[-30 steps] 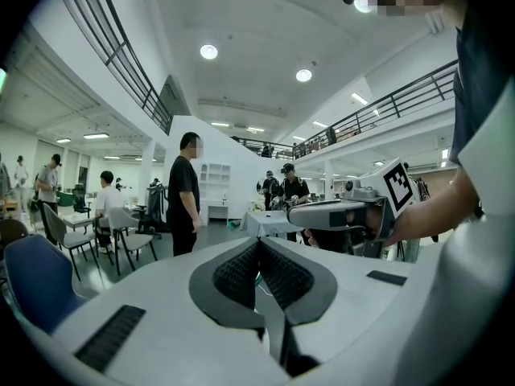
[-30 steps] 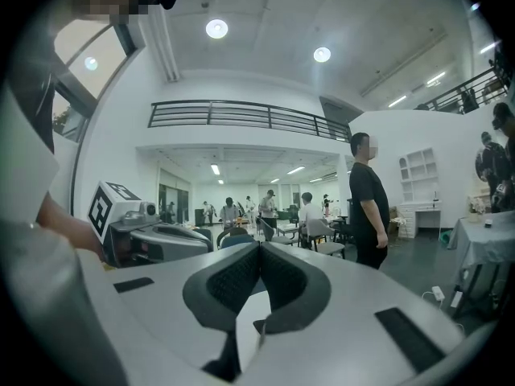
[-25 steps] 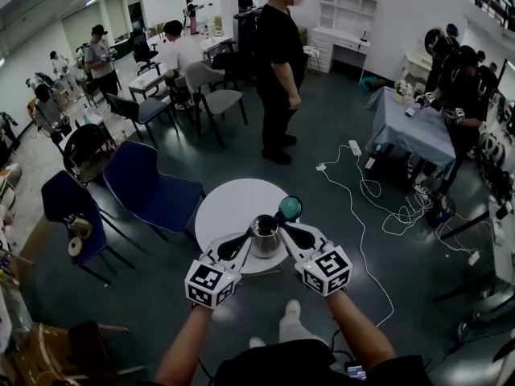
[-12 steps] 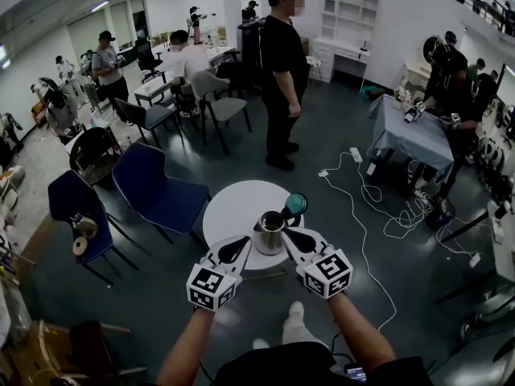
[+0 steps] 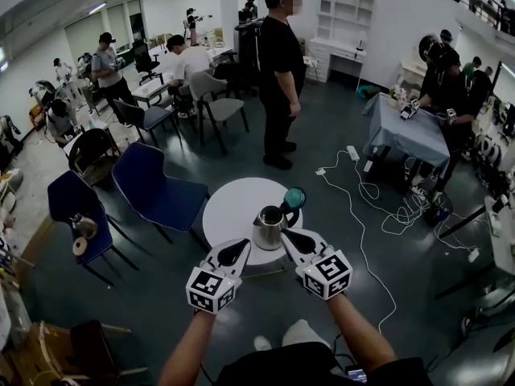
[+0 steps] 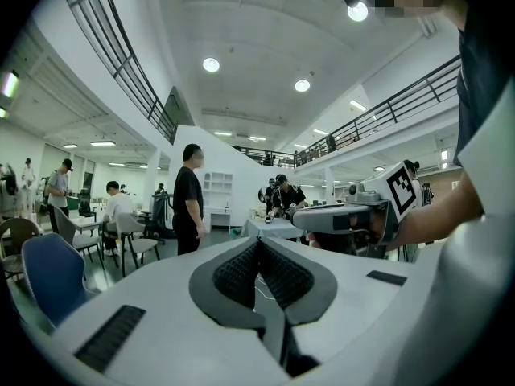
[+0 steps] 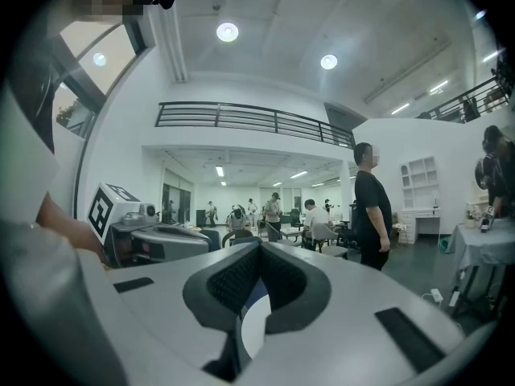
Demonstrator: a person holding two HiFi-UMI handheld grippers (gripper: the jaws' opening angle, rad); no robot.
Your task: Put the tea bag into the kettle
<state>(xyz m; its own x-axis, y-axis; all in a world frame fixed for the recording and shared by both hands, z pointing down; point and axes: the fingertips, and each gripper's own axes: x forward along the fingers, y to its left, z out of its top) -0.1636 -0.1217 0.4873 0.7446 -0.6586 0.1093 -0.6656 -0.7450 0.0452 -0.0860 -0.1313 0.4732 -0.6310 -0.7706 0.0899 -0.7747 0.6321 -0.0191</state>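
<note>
Now left tool (image 5: pixel 240 248), right tool (image 5: pixel 290 236) closed, empty, near kettle (image 5: pixel 269 226).

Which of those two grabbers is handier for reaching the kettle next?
Probably the right gripper: its shut, empty tips lie close beside the kettle on the round table. The left gripper, also shut and empty, sits farther from it.

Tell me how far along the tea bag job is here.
Done: unclear. No tea bag shows on the round white table or in either gripper, and the inside of the kettle cannot be seen, so the bag may already be in it. In hand: nothing; the left gripper and right gripper are both shut and empty, near the kettle. Left: confirming the bag is inside.
</note>
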